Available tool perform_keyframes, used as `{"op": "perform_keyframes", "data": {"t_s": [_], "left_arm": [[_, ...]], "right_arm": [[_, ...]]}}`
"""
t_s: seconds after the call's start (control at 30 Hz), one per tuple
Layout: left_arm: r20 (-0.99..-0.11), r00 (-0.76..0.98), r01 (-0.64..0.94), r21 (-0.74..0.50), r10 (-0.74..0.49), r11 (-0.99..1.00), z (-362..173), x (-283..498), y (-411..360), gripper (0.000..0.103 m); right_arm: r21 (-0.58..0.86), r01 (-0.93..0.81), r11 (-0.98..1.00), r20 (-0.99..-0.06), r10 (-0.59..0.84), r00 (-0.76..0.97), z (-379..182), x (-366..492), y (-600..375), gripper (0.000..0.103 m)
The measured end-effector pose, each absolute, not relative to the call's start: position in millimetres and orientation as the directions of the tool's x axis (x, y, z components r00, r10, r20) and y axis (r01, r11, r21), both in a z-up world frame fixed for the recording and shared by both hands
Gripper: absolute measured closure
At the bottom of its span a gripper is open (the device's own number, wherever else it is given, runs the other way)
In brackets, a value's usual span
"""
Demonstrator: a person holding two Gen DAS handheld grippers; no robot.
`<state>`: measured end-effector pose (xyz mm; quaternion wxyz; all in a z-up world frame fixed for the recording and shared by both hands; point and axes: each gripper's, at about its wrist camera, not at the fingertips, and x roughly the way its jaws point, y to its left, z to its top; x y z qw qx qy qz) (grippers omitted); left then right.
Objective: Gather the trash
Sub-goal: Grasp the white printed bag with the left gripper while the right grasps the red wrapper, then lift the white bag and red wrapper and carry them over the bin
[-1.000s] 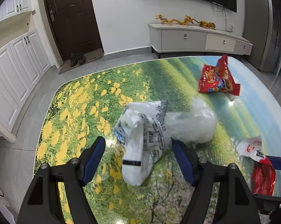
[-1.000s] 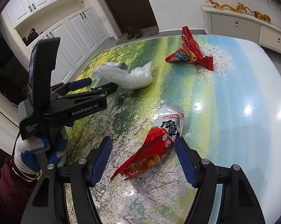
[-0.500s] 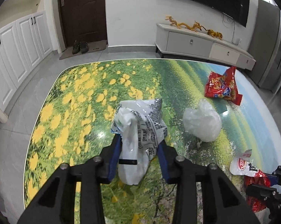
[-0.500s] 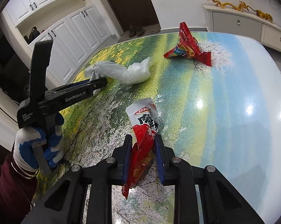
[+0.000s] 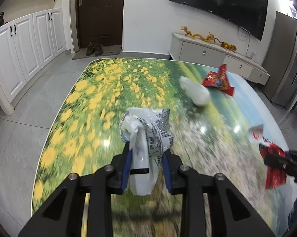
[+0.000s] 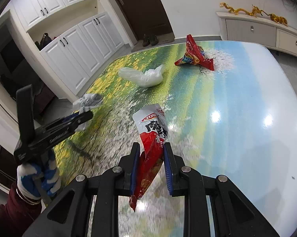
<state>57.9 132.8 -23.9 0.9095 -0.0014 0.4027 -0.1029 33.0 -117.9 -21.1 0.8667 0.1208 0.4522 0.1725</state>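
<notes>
Since earlier: both tongs, wide apart a second ago, have clamped and lifted their pieces clear of the worktop (image 6: 247, 102).
Left tongs (image 5: 146, 154): clamped on the white printed wrapper (image 5: 146, 138), held above the worktop.
Right tongs (image 6: 150, 159): clamped on the red-and-white snack bag (image 6: 151, 138), hanging between the pads.
Done: two pieces picked up, by my reading.
Left: clear plastic bag (image 6: 142, 76) and red crumpled wrapper (image 6: 194, 56) lie on the far worktop, near each other.
Hidden: no bin in view; motion blur smears the near surface.
</notes>
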Motion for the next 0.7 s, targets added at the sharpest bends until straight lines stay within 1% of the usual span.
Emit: {"op": "perform_keyframes", "data": {"t_s": [0.1, 0.23, 0.7], "left_arm": [[-0.726, 0.656, 0.196, -0.099, -0.205, 0.976, -15.2, 35.3, 128.6, 0.076], [-0.712, 0.671, 0.212, -0.082, -0.206, 0.974, -2.2, 7.9, 110.1, 0.076], [-0.649, 0.728, 0.324, 0.043, -0.220, 0.945, 39.5, -52.2, 19.9, 0.076]], "right_arm": [[0.365, -0.191, 0.911, -0.735, 0.408, 0.541, -17.6, 21.9, -123.8, 0.079], [0.362, -0.180, 0.915, -0.723, 0.397, 0.566, -12.4, -0.8, -139.9, 0.079], [0.326, -0.100, 0.940, -0.674, 0.305, 0.673, 15.1, -76.6, -214.3, 0.079]]}}
